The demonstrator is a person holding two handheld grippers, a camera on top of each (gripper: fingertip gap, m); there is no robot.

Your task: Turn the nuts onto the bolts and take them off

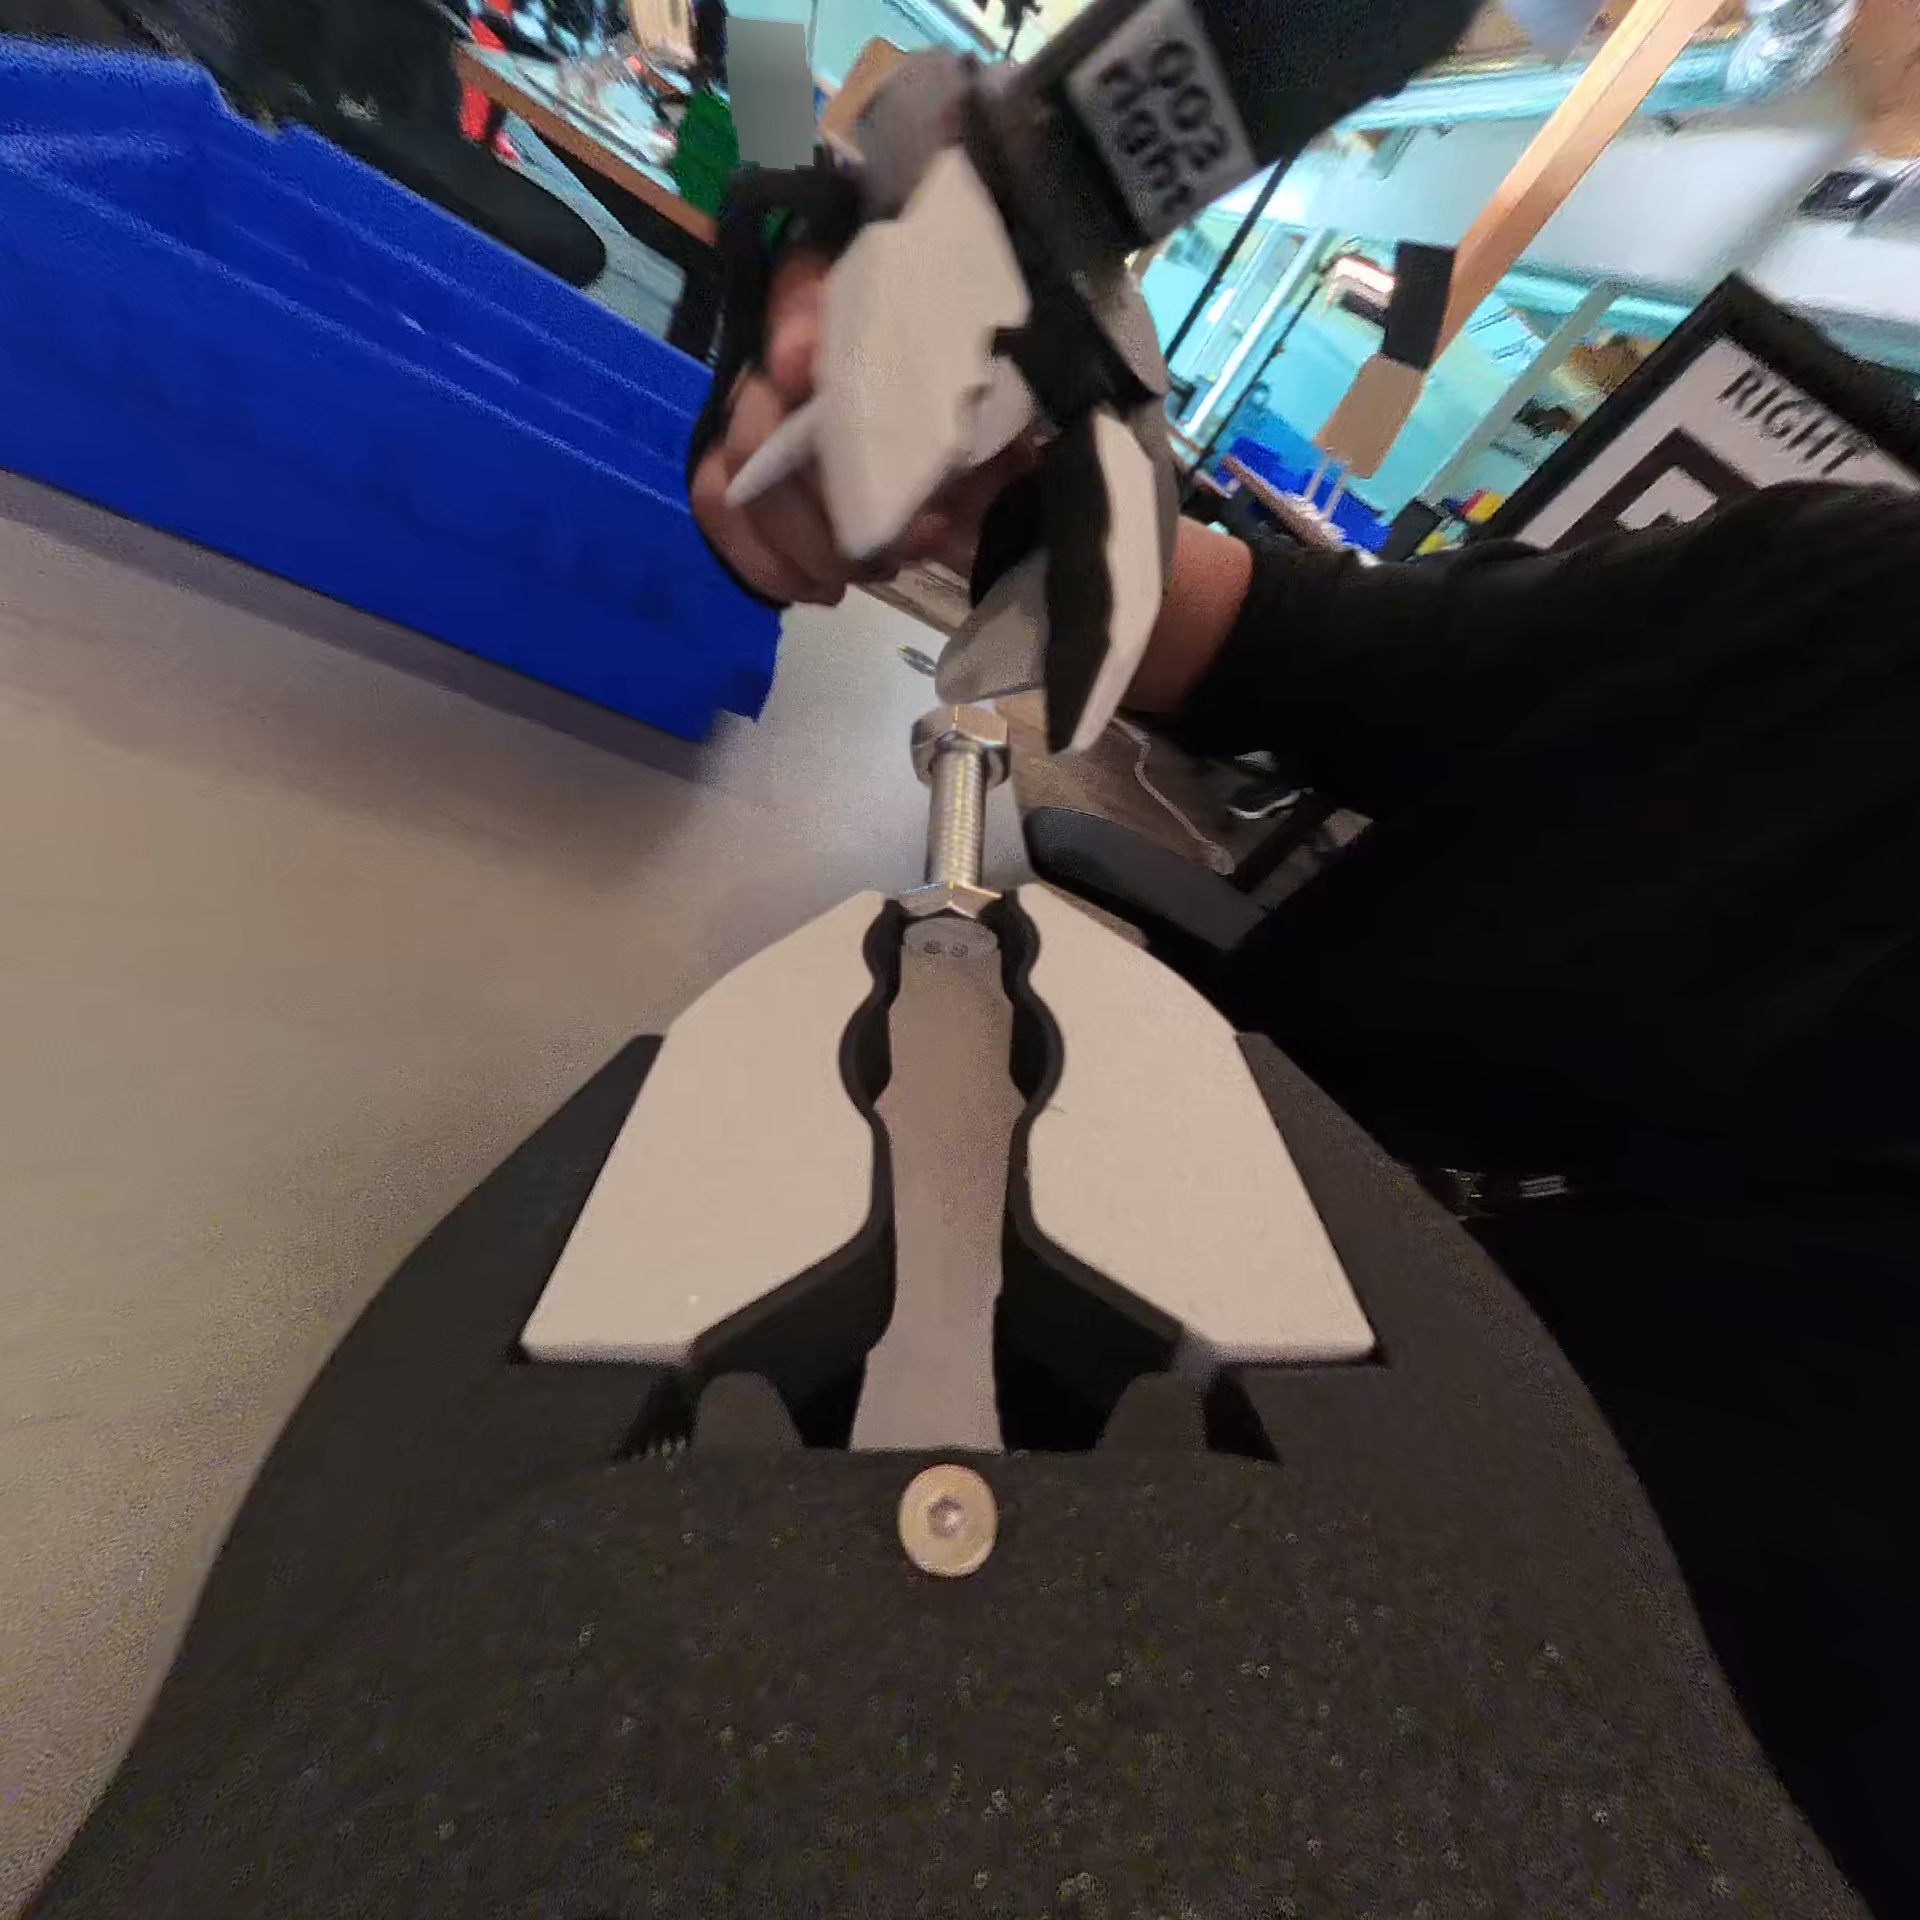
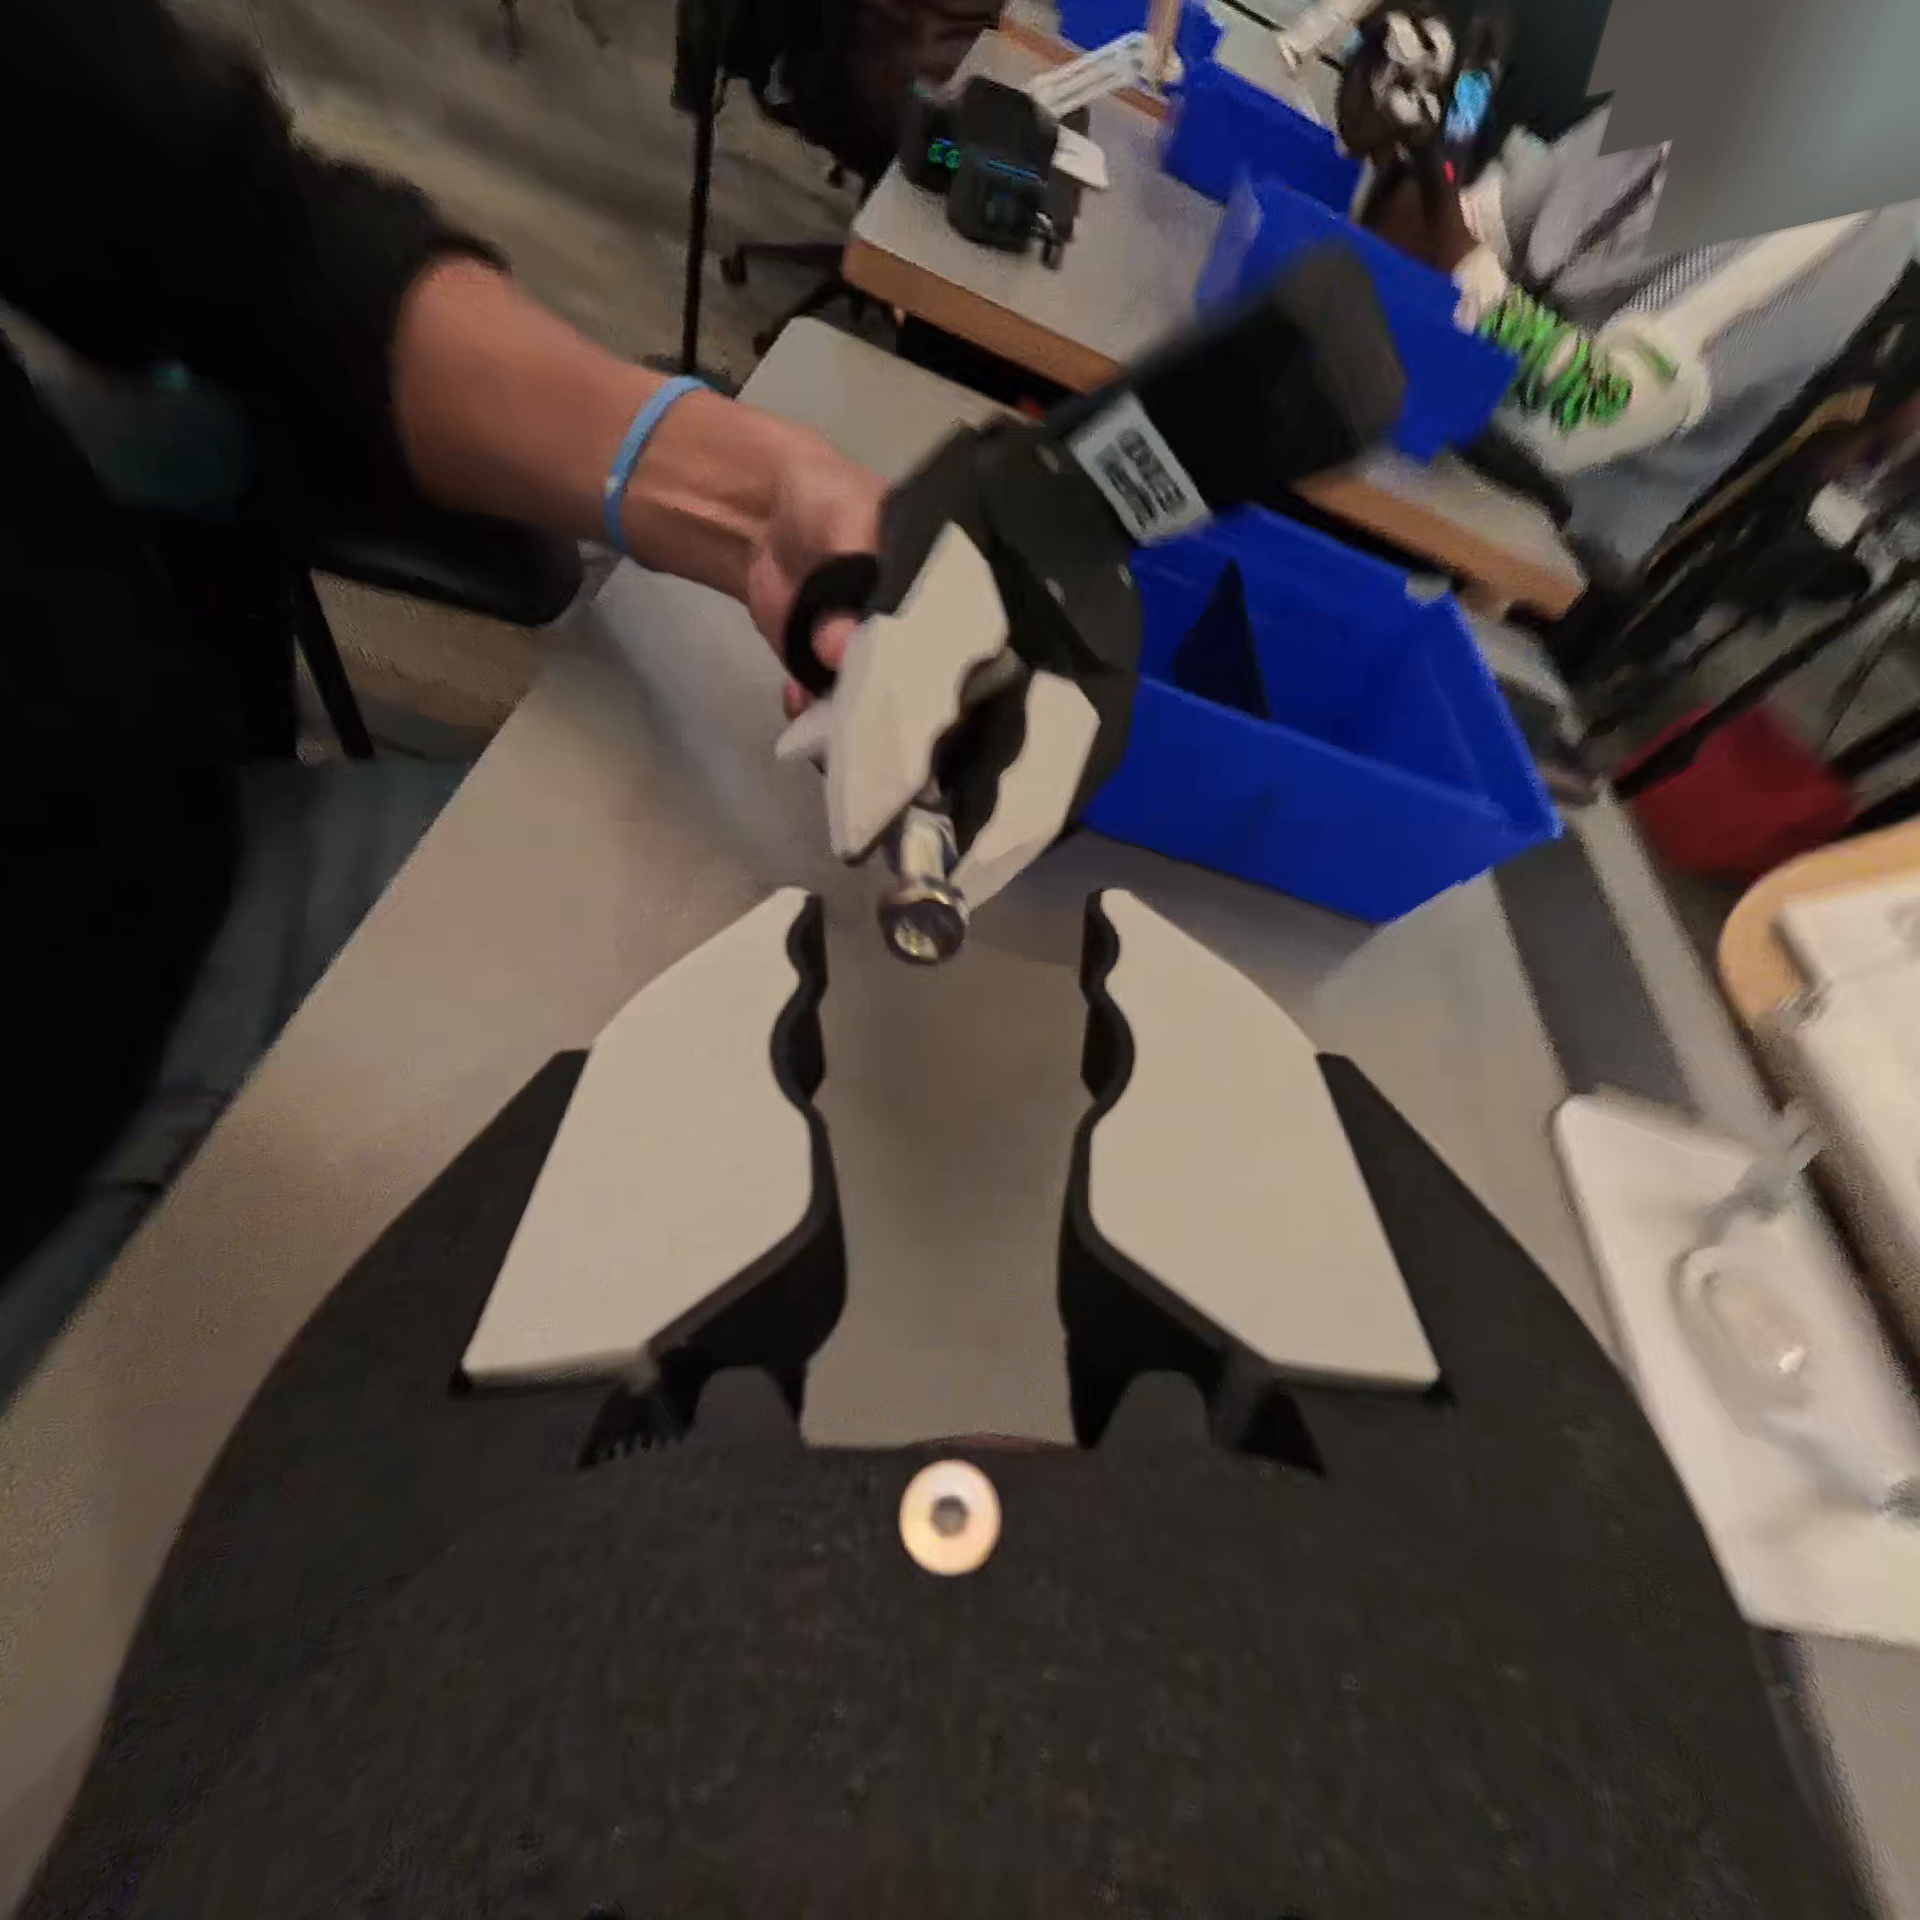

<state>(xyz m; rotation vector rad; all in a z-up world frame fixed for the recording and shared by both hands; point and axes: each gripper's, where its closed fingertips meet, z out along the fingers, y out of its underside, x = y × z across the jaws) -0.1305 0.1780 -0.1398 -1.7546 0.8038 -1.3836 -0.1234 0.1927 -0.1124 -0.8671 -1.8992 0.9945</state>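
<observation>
A silver bolt [image 1: 958, 821] is gripped by its head in the closed left tongs [image 1: 951, 914] above the grey worktop [image 1: 312, 935]. The nut [image 1: 961, 740] at its far end sits just beside the spread, empty right tongs [image 2: 951, 914].

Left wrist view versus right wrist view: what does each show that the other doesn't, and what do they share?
Only the left wrist view shows the bolt's side-on threads and its head clamped in the left gripper. Only the right wrist view shows the right gripper open and empty, and a clear bag on the table. Both show the bolt, the nut at its far end and a blue bin.
</observation>
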